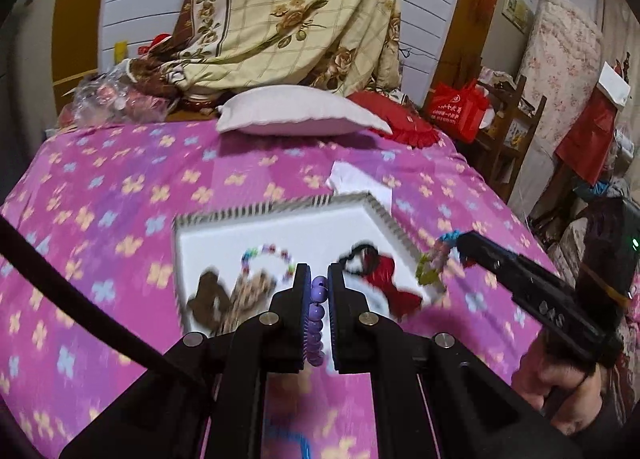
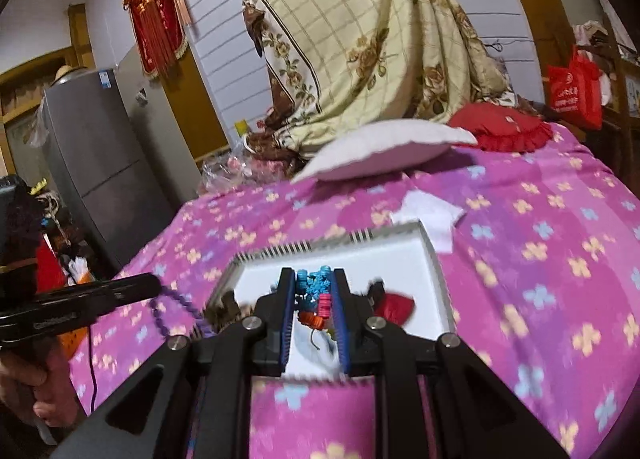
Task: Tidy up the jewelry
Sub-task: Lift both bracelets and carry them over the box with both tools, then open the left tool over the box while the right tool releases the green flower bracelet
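Your left gripper (image 1: 319, 279) is clamped on a strand of round, glossy purple beads (image 1: 316, 313), its ribbed pads nearly meeting with the beads pinched in a line between them; from the right wrist view the same strand hangs off the tip as a purple loop above the bedspread. Your right gripper (image 2: 313, 279) grips a knotted cord bracelet (image 2: 316, 291), a bumpy weave of turquoise, pink and orange with a loose thread end dangling below, the fingers standing a little apart around its bulk. Both pieces are held up over a shallow white tray (image 1: 280, 231) with a slotted, comb-like rim, which lies flat on the soft magenta bedspread (image 1: 120, 187) printed with pale yellow and blue flowers. Left in the tray are a ring of small multicoloured beads (image 1: 268, 259), a brown bead bracelet (image 1: 210, 295), a mottled tan piece beside it, and a red tassel ornament (image 1: 384, 279) on black cord. A white pillow (image 1: 300, 111) lies beyond the tray.
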The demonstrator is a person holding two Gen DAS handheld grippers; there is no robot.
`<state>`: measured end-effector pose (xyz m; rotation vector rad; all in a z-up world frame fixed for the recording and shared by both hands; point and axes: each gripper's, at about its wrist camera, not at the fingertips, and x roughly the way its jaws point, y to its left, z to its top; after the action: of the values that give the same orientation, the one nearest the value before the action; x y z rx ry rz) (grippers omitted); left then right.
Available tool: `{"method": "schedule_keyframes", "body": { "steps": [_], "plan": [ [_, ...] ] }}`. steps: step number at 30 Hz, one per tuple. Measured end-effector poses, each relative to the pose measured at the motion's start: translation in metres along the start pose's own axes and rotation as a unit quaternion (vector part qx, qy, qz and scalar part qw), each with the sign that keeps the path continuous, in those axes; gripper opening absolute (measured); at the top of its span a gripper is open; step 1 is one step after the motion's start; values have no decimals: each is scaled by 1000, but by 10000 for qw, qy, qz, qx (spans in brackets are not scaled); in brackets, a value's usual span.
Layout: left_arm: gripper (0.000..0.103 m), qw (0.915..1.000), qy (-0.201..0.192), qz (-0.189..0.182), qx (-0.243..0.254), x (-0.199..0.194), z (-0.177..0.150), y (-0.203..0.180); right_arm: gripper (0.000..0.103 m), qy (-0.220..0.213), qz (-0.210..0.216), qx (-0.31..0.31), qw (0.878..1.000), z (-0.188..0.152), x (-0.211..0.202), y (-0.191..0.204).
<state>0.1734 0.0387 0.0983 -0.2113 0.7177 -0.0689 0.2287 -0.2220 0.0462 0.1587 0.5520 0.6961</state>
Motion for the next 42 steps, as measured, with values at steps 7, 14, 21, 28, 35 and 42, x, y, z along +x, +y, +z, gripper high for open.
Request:
{"method": "schedule_keyframes", "body": {
  "steps": [7, 14, 21, 28, 35, 42],
  "plan": [
    [2, 9994, 215, 279, -70, 79, 44, 17, 18, 433, 232, 397, 9980, 21, 70, -19],
    [2, 9956, 484, 725, -337, 135, 60, 65, 18, 1101, 444, 1025, 9876, 18, 151, -51],
    [2, 9871, 885, 1081, -786, 159, 31, 114, 18, 1361, 425, 1357, 9804, 11, 191, -60],
    [3, 9827, 1061, 1210, -921, 164, 12, 130, 19, 1516, -45, 2087, 9661, -7, 205, -103],
    [16, 9858, 893, 924, -1078, 146, 6, 128, 35, 1240, -15, 2497, 9603, -8, 186, -119],
    [30, 9898, 551, 482, -1222, 85, 13, 119, 35, 712, 52, 1845, 9802, -9, 113, -83]
  ]
}}
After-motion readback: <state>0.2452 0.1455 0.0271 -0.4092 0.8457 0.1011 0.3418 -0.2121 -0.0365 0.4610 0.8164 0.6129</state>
